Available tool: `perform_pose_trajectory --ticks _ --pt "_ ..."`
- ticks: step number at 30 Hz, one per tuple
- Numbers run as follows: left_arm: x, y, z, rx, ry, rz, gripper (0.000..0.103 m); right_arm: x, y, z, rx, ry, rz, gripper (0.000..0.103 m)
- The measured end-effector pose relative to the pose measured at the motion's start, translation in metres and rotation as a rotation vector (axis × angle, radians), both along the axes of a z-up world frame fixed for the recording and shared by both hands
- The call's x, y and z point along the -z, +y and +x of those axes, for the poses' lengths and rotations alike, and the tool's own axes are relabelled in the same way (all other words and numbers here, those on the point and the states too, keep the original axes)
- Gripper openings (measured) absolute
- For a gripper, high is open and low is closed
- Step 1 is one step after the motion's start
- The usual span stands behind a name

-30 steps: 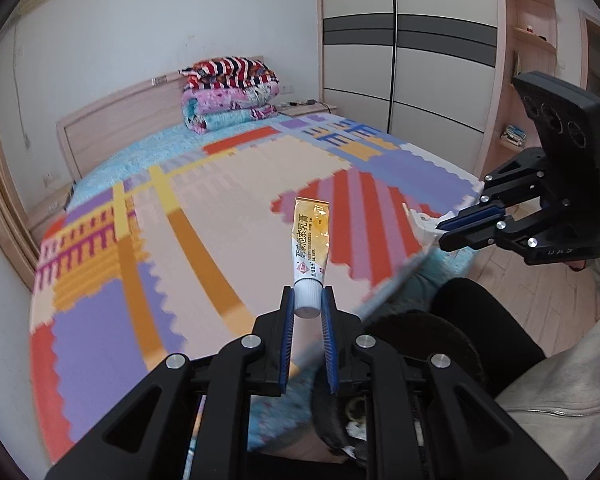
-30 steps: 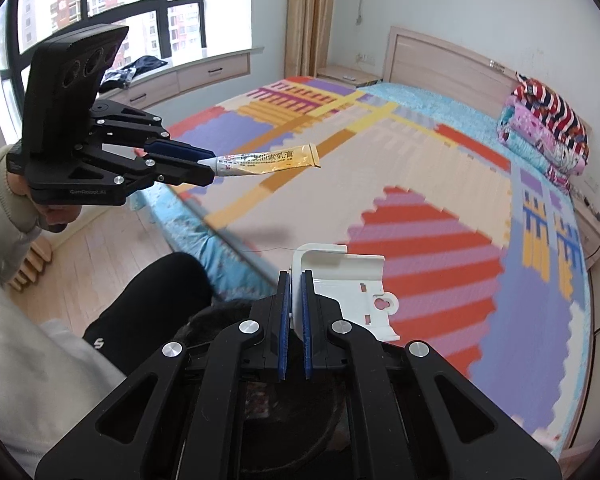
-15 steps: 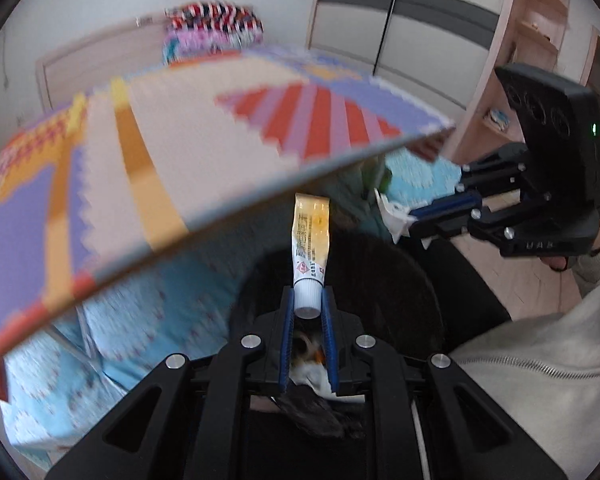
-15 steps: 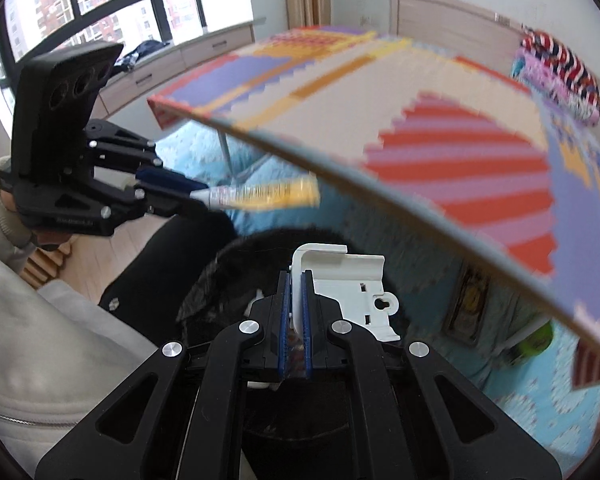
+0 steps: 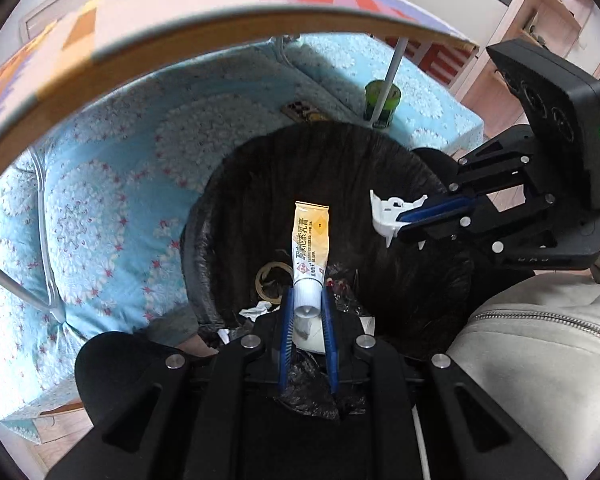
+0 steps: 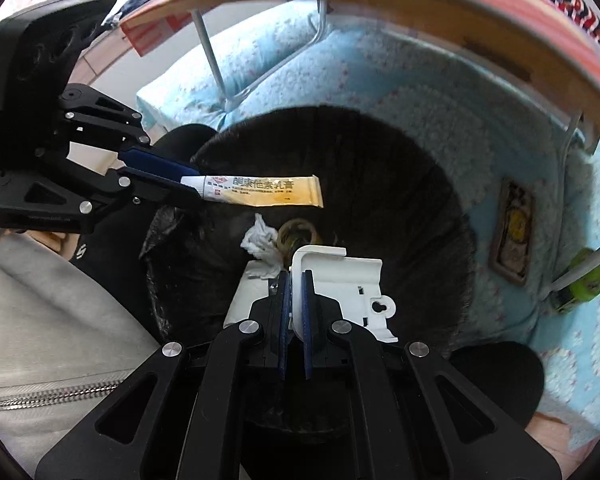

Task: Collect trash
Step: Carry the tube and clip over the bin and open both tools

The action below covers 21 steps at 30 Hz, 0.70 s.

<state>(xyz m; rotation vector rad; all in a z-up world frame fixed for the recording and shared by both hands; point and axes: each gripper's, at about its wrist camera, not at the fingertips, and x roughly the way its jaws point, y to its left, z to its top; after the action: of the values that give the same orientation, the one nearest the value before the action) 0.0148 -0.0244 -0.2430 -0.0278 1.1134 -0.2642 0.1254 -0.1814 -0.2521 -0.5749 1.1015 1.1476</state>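
Both grippers down from above bed level – now below board edge, pointing steeply into black-lined bin; ointment tube and white plastic piece now hang over bin mouth – bed top gone from view, bin trash showing

Yellow-white tube, white plastic piece, black bin liner.

Yellow ointment tube clamped by its white cap; white plastic bracket pinched upright; both above black-lined bin.
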Motion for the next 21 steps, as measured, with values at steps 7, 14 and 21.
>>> perform_pose_trajectory --ticks 7,14,21 --pt "0.015 -0.010 0.007 0.006 0.056 0.028 0.013 0.018 0.004 0.000 0.002 0.057 -0.028 0.007" --pt "0.012 -0.017 0.010 0.019 0.051 0.019 0.013 0.030 0.010 -0.006 -0.013 0.089 -0.054 0.007" --pt "0.008 -0.019 0.013 0.010 0.061 -0.014 0.014 0.029 0.011 -0.007 -0.015 0.093 -0.063 0.015"
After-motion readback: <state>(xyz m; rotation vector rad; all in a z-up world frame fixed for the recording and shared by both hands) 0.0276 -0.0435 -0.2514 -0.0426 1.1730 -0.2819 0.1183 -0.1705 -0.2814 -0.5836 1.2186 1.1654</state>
